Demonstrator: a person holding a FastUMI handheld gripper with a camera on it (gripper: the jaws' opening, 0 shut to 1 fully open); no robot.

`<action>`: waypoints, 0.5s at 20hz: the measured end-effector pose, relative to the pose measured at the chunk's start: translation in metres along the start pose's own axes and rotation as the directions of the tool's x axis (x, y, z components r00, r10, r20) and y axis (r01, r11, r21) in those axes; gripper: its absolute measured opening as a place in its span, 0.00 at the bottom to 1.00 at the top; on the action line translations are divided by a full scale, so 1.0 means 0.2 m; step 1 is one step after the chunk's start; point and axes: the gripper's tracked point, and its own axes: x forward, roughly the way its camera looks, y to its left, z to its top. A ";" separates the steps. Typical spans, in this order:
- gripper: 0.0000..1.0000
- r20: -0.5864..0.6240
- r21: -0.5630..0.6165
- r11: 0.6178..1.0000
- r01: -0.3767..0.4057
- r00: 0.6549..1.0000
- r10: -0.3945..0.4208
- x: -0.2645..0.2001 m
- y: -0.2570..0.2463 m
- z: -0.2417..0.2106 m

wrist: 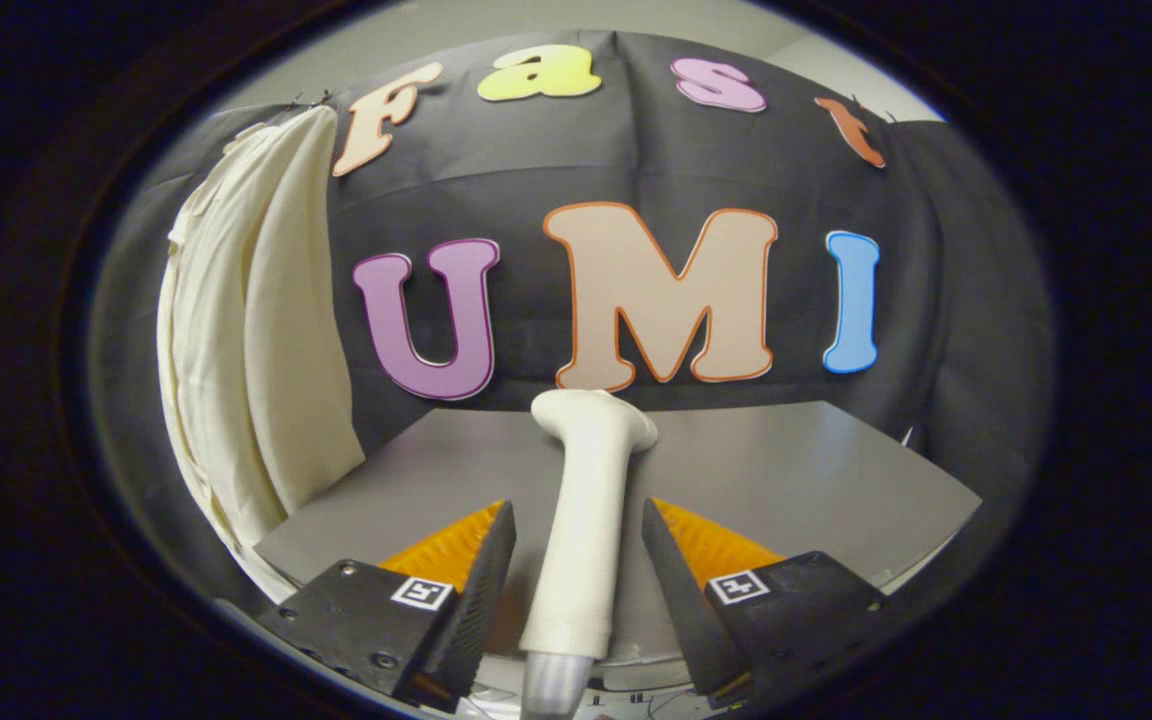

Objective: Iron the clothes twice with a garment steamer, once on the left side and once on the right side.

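Observation:
A white garment steamer (584,520) lies on the grey table (816,480), its head pointing away toward the booth wall and its grey tail end nearest me. My gripper (578,505) is open, one finger on each side of the steamer's handle. A narrow gap shows between the handle and each of the black fingers (481,590), so neither presses on it. A cream garment (256,330) hangs against the wall, beyond the fingers and to their left, reaching down to the table's left corner.
The grey table stretches ahead and to the right of the steamer, ending at the black cloth wall. Cables and a pale surface show just below the table's near edge, under the fingers.

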 end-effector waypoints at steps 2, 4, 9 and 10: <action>0.69 -0.037 -0.011 1.000 0.008 0.999 -0.009 0.05 -0.01 -0.01; 0.60 -0.060 -0.026 0.999 0.021 0.998 -0.022 0.08 -0.03 -0.02; 0.52 -0.124 -0.049 0.999 0.018 0.992 -0.024 0.14 -0.03 -0.04; 0.51 -0.139 -0.062 0.998 0.022 0.990 -0.030 0.15 -0.03 -0.04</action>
